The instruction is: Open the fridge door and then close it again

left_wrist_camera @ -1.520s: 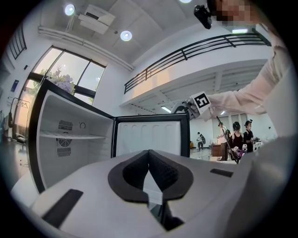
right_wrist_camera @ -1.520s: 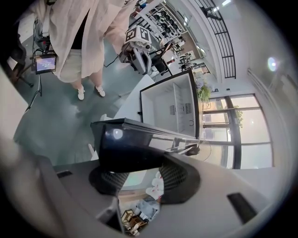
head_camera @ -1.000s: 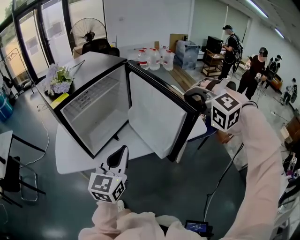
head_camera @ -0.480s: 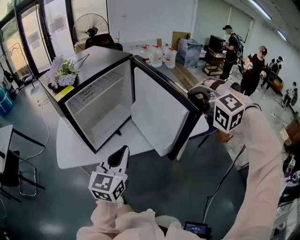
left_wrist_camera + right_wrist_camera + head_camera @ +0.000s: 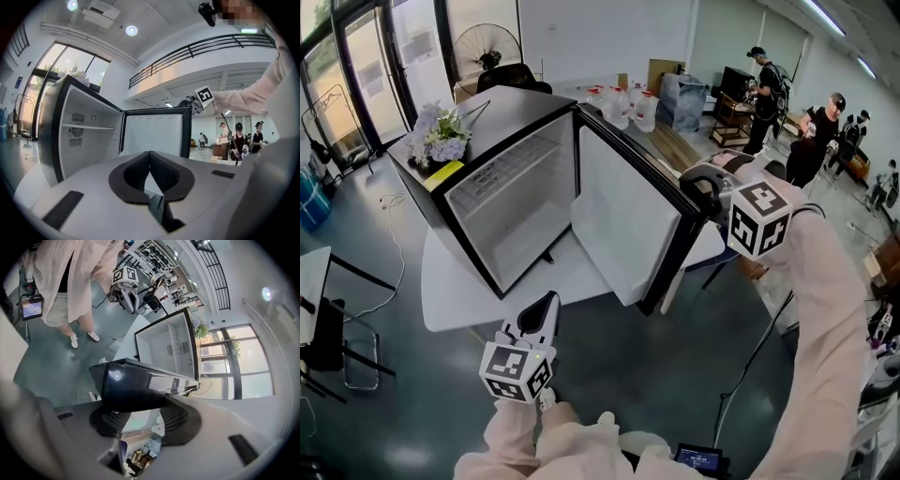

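A black mini fridge (image 5: 455,202) stands on a white table (image 5: 459,295), and its empty white inside shows. Its door (image 5: 628,220) hangs wide open toward the right. My right gripper (image 5: 705,192) is shut on the door's top outer corner. In the right gripper view the door's dark edge (image 5: 136,385) lies between the pads of the right gripper (image 5: 140,416). My left gripper (image 5: 541,307) hovers low before the table's front edge, shut and holding nothing. In the left gripper view the left gripper (image 5: 150,154) points level at the open fridge (image 5: 79,136) and the door (image 5: 152,133).
A bunch of flowers (image 5: 441,141) and a yellow slip lie on the fridge top. A fan (image 5: 487,52), water jugs (image 5: 623,105) and boxes stand behind. Several people (image 5: 820,131) are at the back right. A black chair (image 5: 328,342) is at the left.
The fridge has shifted right and up in the head view. The right gripper stays on the door corner and the door's angle looks nearly the same. The left gripper has hardly moved in the picture.
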`<state>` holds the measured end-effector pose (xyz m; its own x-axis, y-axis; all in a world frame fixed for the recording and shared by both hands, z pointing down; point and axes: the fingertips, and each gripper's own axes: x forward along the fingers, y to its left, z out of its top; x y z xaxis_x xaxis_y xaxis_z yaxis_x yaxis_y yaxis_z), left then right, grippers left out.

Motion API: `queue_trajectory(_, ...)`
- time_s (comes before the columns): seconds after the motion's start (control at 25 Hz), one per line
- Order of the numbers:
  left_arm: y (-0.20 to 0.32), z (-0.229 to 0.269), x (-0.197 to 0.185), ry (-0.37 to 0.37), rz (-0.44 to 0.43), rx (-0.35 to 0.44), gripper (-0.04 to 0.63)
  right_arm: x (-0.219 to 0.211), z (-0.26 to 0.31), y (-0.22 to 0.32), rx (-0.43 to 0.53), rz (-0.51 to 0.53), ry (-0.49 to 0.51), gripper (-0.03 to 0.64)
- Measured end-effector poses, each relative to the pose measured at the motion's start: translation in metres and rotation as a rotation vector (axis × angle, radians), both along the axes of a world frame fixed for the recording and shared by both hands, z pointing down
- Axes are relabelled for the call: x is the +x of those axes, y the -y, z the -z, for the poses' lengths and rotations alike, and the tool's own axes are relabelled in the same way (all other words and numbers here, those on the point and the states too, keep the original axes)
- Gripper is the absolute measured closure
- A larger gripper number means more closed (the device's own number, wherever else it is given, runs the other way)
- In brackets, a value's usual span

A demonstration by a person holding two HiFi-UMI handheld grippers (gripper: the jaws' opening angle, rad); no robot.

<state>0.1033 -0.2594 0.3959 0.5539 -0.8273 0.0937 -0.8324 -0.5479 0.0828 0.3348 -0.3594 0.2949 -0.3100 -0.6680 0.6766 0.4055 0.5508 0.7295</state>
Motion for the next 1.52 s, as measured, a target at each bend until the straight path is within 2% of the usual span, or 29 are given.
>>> queue_trajectory(0.52, -0.017, -0.005, -0.014, -0.017, -0.034, -0.015, 0.584, -0.026, 0.001, -0.013, 0.007, -0.059, 0.021, 0.434)
queue_trajectory(0.72, -0.022, -0.005, -0.022, -0.018, -0.044, -0.013, 0.584, -0.048, 0.001, -0.020, 0.010, -0.060, 0.041, 0.433)
queue_trajectory(1.52, -0.036, -0.002, -0.042, -0.040, 0.020, -0.008, 0.584, -0.093, 0.002, -0.032, 0.015, -0.020, 0.094, 0.423)
